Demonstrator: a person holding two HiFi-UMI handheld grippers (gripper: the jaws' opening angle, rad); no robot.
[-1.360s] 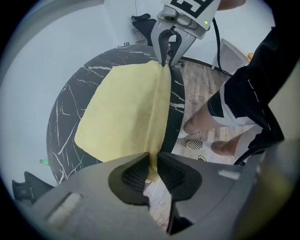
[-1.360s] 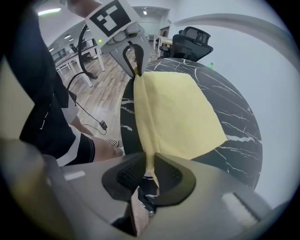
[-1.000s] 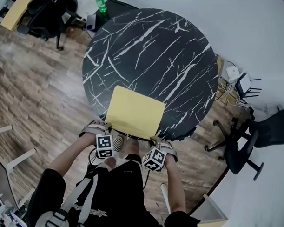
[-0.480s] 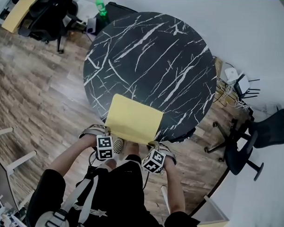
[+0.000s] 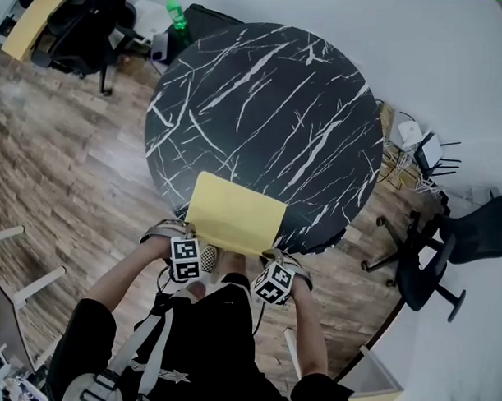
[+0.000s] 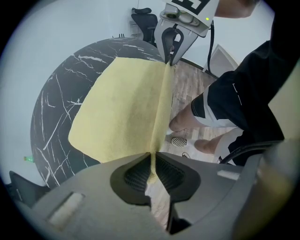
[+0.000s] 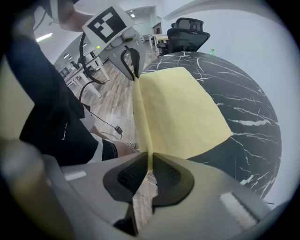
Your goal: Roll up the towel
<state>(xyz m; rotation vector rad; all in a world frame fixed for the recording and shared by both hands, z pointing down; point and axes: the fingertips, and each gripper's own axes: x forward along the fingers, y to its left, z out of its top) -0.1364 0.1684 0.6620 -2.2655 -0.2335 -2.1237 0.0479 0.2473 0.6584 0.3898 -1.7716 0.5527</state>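
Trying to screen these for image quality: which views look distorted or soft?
Head view: sharp, evenly lit, towel crisp. Left gripper view: fisheye circle with black corners, the left claw soft up close. Right gripper view: same fisheye, table edge bowed, right claw blurred.

Soft matt yellow cloth towel, smooth black marble-look worktop veined white with a faint sheen, wood-plank floor, my jaws matt grey plastic, their dark pads finely ribbed, rubbery
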